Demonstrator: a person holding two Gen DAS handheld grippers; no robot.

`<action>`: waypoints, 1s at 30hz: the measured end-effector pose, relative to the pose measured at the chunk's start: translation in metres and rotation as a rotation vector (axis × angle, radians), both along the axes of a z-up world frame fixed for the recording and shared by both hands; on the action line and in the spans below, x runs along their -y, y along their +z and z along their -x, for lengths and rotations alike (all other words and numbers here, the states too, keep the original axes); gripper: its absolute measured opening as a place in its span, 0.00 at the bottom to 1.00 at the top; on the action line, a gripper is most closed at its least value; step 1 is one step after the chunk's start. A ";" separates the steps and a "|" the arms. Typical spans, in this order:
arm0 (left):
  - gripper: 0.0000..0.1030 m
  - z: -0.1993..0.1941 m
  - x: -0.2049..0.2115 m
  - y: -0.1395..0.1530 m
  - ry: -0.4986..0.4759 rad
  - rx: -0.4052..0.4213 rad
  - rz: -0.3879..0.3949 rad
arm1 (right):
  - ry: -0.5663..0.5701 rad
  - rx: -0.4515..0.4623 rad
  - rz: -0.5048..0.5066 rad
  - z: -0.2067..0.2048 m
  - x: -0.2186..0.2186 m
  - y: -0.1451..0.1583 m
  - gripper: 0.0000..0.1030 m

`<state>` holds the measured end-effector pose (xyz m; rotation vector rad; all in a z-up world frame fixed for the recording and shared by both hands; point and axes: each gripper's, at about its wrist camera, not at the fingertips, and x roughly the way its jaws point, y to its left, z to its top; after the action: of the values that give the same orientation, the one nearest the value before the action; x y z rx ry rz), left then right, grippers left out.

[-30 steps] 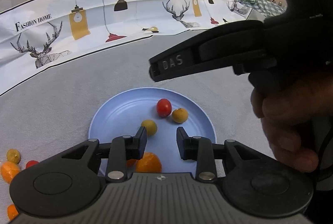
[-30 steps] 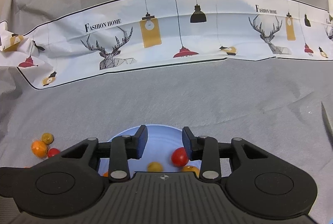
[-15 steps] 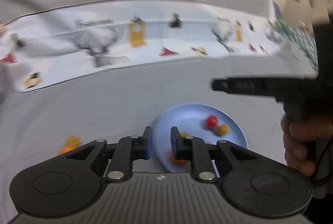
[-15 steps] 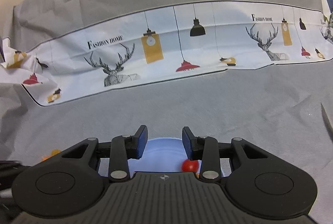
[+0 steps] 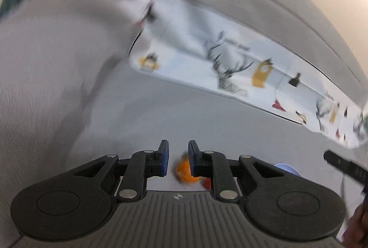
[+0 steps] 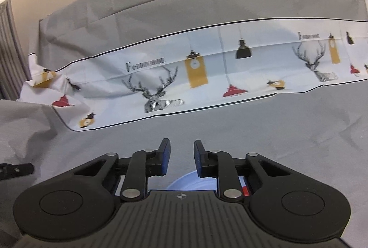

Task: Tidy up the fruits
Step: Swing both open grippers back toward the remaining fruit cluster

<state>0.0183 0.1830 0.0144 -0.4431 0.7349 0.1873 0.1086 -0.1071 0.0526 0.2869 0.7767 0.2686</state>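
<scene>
Left gripper (image 5: pixel 178 161): fingers stand narrowly apart, nothing gripped; a blurred orange fruit (image 5: pixel 184 173) lies on the grey-covered tabletop (image 5: pixel 207 123) beyond the gap, a red fruit (image 5: pixel 207 183) beside it. Right gripper (image 6: pixel 179 161): fingers closing, nothing between them, above the blue plate (image 6: pixel 191 181). The plate's edge (image 5: pixel 286 168) also shows in the left view, well right of the fruit.

Wide bare grey cloth (image 6: pixel 264 132) across the middle of the right wrist view, easy to pass over. Blocked at the top by a raised fold with a deer-print strip (image 6: pixel 184 73). Low down, a blue plate (image 6: pixel 193 181). In the left wrist view, an orange fruit (image 5: pixel 184 173) close ahead; bunched cloth at left.
</scene>
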 end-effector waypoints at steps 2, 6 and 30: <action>0.19 -0.004 -0.005 -0.007 0.000 -0.041 0.037 | 0.031 0.005 -0.008 0.002 -0.010 0.001 0.19; 0.19 -0.006 -0.003 -0.018 -0.048 -0.092 0.074 | 0.129 -0.019 -0.055 0.001 -0.035 -0.003 0.19; 0.50 -0.022 0.025 -0.071 -0.217 -0.354 0.000 | 0.402 -0.228 0.005 -0.020 -0.152 -0.074 0.41</action>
<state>0.0399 0.1581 -0.0564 -0.3303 1.1242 0.0614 0.1291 0.0449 -0.0217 0.1551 1.0593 0.6199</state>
